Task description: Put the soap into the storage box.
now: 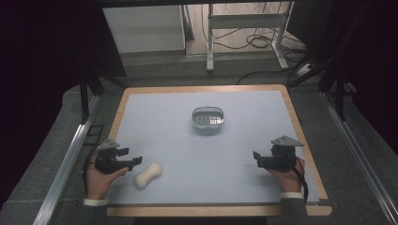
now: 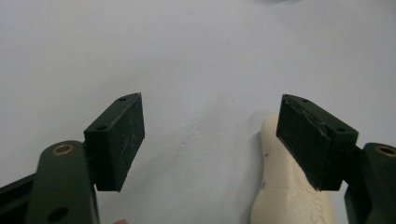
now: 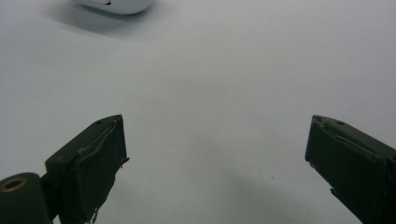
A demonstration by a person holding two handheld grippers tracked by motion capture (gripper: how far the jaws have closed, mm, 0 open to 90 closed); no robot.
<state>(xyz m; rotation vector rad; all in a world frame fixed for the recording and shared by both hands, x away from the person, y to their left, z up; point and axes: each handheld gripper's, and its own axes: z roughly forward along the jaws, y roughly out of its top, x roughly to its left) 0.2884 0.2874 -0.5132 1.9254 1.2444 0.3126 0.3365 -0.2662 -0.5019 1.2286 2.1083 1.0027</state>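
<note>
A cream peanut-shaped object lies on the pale blue mat near the front left. My left gripper is held just to its left, open and holding nothing. In the left gripper view the cream object sits low beside the right-hand jaw and is partly hidden by it; the left gripper has only bare mat in its gap. A small oval metal dish stands mid-table. My right gripper rests at the front right, open and empty, with its jaws wide apart over bare mat.
The mat sits in a wooden-edged table. The dish's near edge peeks in at the top of the right gripper view. Dark frame posts and metal rails flank the table; cables and desk legs lie on the floor beyond.
</note>
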